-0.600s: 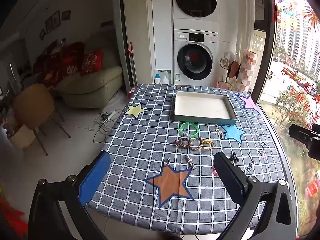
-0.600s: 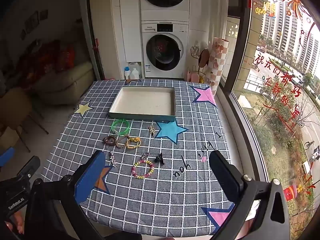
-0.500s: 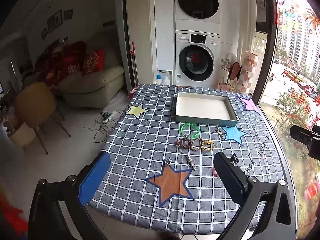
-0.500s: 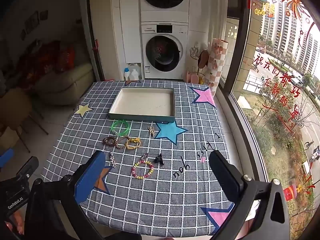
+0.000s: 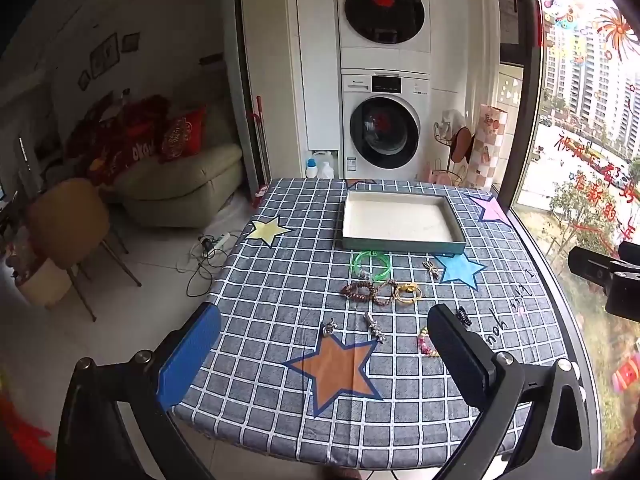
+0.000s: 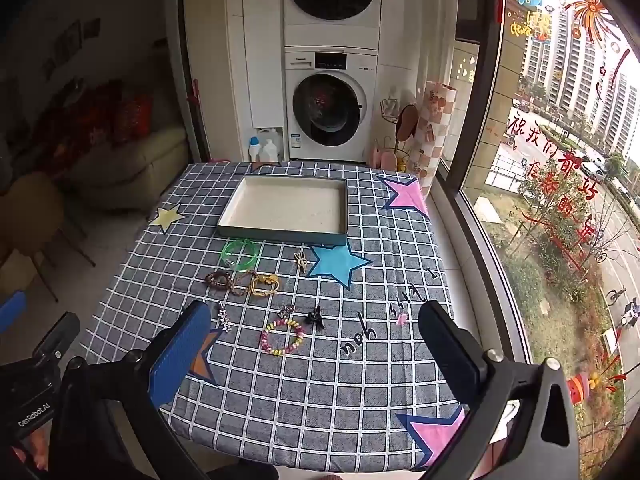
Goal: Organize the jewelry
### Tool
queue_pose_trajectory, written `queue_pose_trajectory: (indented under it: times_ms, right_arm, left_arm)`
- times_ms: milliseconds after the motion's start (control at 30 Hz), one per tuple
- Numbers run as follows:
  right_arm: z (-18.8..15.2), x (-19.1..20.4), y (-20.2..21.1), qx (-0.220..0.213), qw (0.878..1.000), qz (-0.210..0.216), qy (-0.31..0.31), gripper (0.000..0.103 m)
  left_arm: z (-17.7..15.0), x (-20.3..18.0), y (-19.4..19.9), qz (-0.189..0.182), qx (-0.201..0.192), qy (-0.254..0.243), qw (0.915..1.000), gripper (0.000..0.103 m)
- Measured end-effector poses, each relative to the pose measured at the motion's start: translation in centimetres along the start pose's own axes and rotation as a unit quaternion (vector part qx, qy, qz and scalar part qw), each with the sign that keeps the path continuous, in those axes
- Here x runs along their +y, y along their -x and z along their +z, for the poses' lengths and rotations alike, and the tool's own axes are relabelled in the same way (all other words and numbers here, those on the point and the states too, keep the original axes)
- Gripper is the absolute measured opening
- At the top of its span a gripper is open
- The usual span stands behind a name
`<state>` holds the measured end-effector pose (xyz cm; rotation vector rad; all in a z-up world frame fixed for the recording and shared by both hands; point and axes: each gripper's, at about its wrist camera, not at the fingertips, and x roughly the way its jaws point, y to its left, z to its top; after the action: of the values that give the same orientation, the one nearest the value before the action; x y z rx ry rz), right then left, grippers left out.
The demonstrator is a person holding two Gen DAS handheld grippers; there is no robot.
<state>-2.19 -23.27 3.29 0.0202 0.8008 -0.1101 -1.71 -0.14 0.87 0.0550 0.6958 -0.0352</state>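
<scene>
Two stacked white front-load machines (image 6: 331, 72) fill the back wall; the brand strip on the lower one is too small for you to read. Your big window (image 6: 560, 160) on the right carries red Chinese characters and firework stickers, partly cut by the fisheye edge. Sofa (image 5: 180, 184) with red cushions sits left, dim in the right wrist view. Your table (image 5: 280, 400) wears a grey grid cloth with coloured stars and black script, legible only as "you" upside down. "GenRobot.AI" reads on the left gripper's body in the right wrist view.

Tray (image 6: 286, 210), white inside with a grey rim, sits at the far middle of the cloth with nothing in it. All jewelry lies loose on the cloth, nearer you than the tray: green bangle (image 6: 239, 254) just in front of it, then a touching row of dark bead bracelet (image 6: 218, 279), brown braided loop (image 6: 240, 285) and gold chain (image 6: 264, 284). Pastel bead bracelet (image 6: 282, 336) lies nearest; in the left wrist view your right finger hides most of it. Black clip (image 6: 315, 315), silver charm (image 6: 223, 316) and small gold piece (image 6: 301, 260) are hard to make out.

Left gripper (image 5: 320, 354) and right gripper (image 6: 316, 342) both hang over the near edge, jaws spread wide, holding nothing.
</scene>
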Motion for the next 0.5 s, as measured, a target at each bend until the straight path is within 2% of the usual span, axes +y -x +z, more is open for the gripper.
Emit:
queue_pose_trajectory:
  times_ms: [500]
  right_arm:
    - [-0.1, -1.0, 0.1, -0.001, 1.0, -0.005, -0.016, 0.103]
  left_arm:
    - [0.1, -0.9, -0.3, -0.008, 0.002, -0.005, 1.0, 0.103]
